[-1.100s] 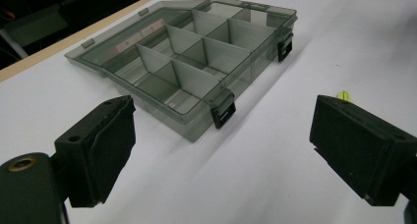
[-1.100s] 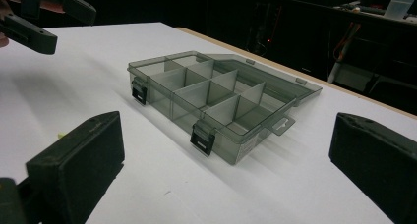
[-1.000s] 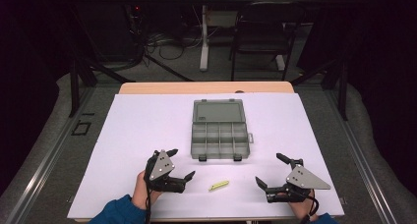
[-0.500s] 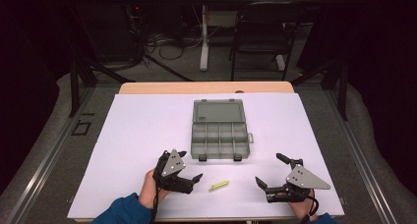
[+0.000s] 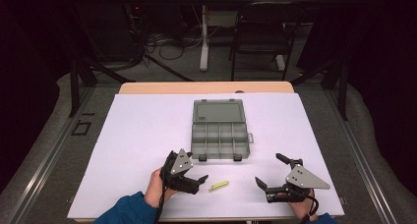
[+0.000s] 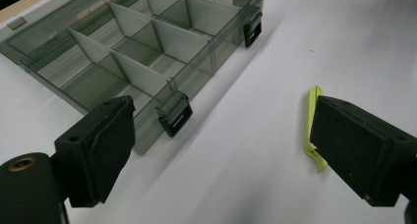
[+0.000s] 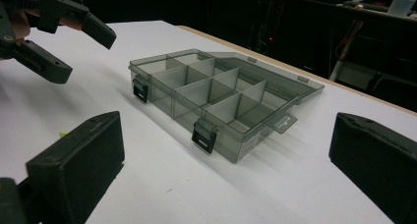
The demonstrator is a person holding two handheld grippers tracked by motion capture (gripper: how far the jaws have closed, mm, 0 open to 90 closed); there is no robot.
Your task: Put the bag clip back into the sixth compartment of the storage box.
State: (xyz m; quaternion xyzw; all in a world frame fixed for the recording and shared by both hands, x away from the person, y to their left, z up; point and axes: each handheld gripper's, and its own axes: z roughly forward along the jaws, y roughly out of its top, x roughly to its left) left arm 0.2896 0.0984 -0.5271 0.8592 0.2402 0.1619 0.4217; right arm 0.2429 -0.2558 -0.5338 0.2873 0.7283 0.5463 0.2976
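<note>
A small yellow-green strip lies flat on the white table, in front of an open grey compartment box. My left gripper is open just left of the strip, with nothing between its jaws. In the left gripper view the strip lies partly behind the right jaw, and the box is to the upper left. My right gripper stands open and empty at the front right. The right gripper view looks at the box and the left gripper beyond it.
The box's compartments look empty, and its lid lies folded back flat. The white table top stretches wide to the left and behind. A chair and cables stand on the floor beyond the far edge.
My left gripper has moved right and slightly forward, closing in on the yellow-green strip. The right gripper has stayed where it was.
</note>
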